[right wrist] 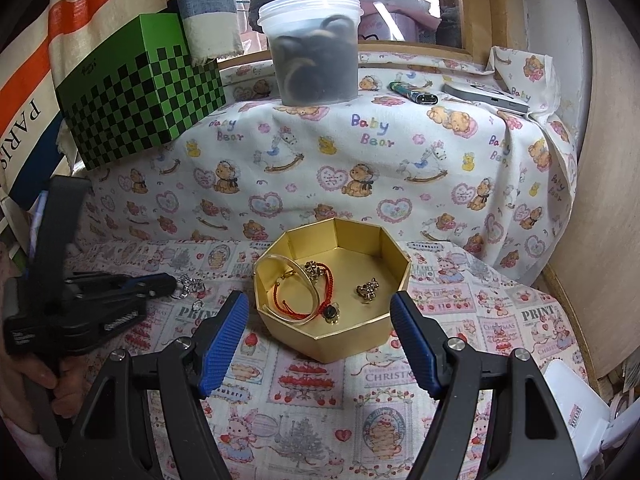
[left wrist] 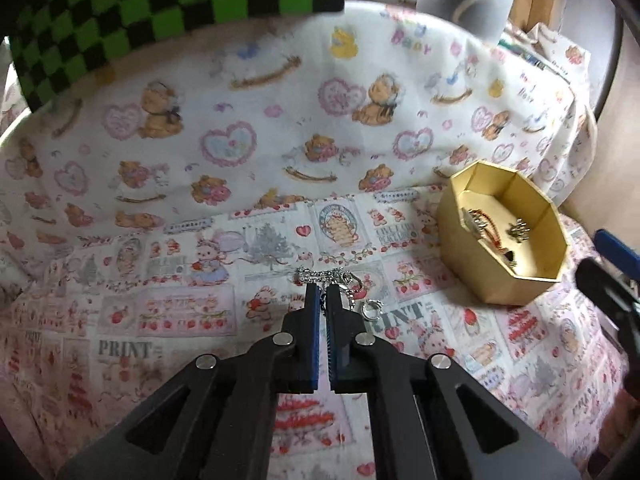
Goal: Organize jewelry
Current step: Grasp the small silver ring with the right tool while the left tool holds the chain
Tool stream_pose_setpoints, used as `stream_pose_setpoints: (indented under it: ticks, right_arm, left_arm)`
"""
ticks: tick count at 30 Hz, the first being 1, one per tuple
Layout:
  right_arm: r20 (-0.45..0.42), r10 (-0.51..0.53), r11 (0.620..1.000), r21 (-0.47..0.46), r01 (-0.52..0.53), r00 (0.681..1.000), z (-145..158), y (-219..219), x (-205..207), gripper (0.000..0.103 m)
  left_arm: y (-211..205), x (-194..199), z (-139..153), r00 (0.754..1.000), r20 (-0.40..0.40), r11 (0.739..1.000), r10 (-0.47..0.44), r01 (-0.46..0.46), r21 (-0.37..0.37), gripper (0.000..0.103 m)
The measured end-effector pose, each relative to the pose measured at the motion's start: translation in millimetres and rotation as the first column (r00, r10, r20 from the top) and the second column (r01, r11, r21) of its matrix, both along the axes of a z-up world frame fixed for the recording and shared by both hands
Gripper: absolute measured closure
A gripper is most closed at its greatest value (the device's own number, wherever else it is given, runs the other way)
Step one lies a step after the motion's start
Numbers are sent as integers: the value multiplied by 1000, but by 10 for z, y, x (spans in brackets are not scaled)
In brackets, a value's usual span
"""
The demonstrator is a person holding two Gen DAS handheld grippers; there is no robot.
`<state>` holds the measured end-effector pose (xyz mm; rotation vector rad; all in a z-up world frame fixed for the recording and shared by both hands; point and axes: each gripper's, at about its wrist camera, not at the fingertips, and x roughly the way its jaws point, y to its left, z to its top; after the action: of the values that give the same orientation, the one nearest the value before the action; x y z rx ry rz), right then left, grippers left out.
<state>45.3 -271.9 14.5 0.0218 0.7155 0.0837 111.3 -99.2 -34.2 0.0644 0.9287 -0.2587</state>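
Note:
A thin silver chain [left wrist: 326, 276] with a small ring [left wrist: 371, 309] lies on the printed cloth. My left gripper [left wrist: 322, 289] is shut, its tips pinched on the chain's middle. The same gripper [right wrist: 162, 284] shows at the left of the right wrist view, level with the chain [right wrist: 188, 283]. A gold octagonal box [right wrist: 352, 340] stands open to the right. It holds a red cord bracelet [right wrist: 292, 296], a clear bangle [right wrist: 298, 270] and gold charms [right wrist: 368, 290]. My right gripper [right wrist: 319, 300] is open, with its blue pads [right wrist: 224, 340] either side of the box's near wall and not touching it.
A green checkered box [right wrist: 140, 92], a plastic tub [right wrist: 316, 52] of dark items, a lighter [right wrist: 414, 94] and a flat grey device [right wrist: 484, 98] sit on the raised ledge behind. A white object [right wrist: 580, 412] lies at the near right. A wooden panel [right wrist: 600, 220] stands along the right side.

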Motion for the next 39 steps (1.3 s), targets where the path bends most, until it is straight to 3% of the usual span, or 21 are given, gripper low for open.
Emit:
stream_pose_setpoints:
  ticks: [8,17,21,25,29,39]
  right_arm:
    - [0,22,1000,3,-22,1000,0,58,-48,28]
    - [-14,145,988,57,-144,989,292,376,19,29]
    - [-55,234,971,57,-231,971,305,620,133,40]
    - [-163,309,951,77,-300,937,106,877,325,54]
    - [-234,335,941,45,-334,913,-139,1101,444,60]
    - [-314,279,946,-69,-315,907,-505,1368,767,70]
  left_arm:
    - [277,-290,230,999,51,999,4,-2,-54,101]
    - [780,-377,173,992,91,988,90,-77,-137,101]
    - [911,-421,226,986,124,987,109,-92,-131,101]
    - [1019,-411,231,984,136,989,116,-101,-112,101]
    - [1104,-377,196,983,124,986,134,-120,-119,101]
    - [1139,-387,137,983,118,985,144,-131,-113,101]
